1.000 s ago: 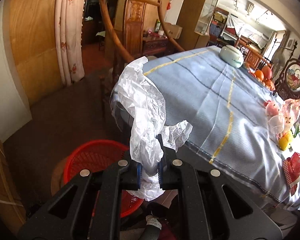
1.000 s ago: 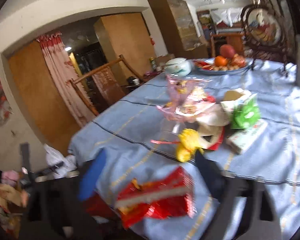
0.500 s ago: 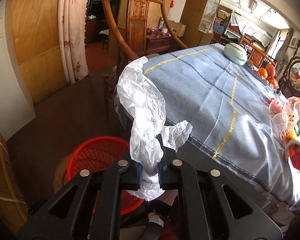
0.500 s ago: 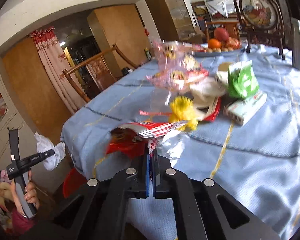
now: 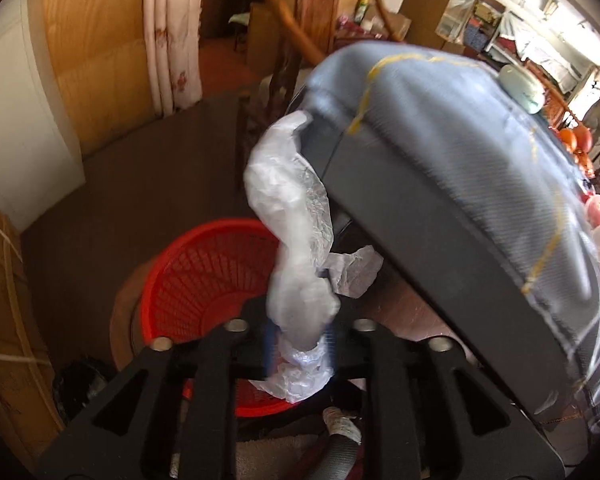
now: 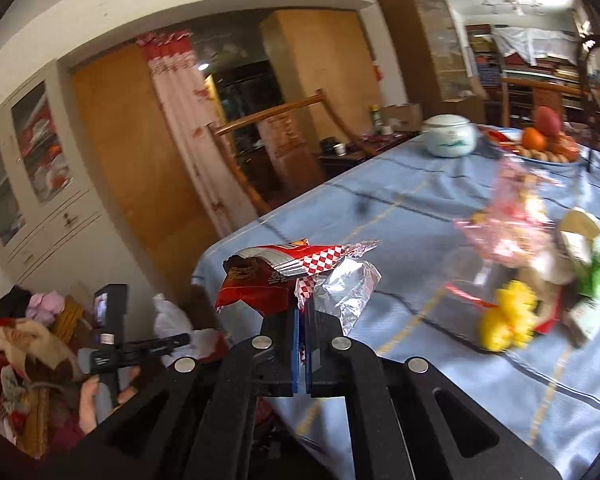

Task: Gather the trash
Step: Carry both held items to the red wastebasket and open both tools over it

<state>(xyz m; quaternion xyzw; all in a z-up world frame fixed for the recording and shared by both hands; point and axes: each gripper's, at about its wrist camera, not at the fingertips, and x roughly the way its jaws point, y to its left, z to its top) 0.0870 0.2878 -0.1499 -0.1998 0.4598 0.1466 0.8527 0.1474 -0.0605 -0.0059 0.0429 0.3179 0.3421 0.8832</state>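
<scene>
Off the worktop's (image 5: 440, 128) near edge, w/ left tool (image 5: 298, 340) just loosening round the white bag (image 5: 292, 208), I'd drop it dead-centre over the red basket (image 5: 204, 280), right tool (image 6: 302, 316) clenched on the snack wrapper (image 6: 268, 276).

Home dining room: clothed table (image 6: 400, 216), chair (image 6: 268, 116).

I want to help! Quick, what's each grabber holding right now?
Left gripper: jaws just opening, white plastic bag between them.
Right gripper: shut on red snack wrapper.

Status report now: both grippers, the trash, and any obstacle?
Left gripper jaws just opening, white plastic bag between them, above red basket. Right gripper shut on red snack wrapper. No obstacle.
</scene>
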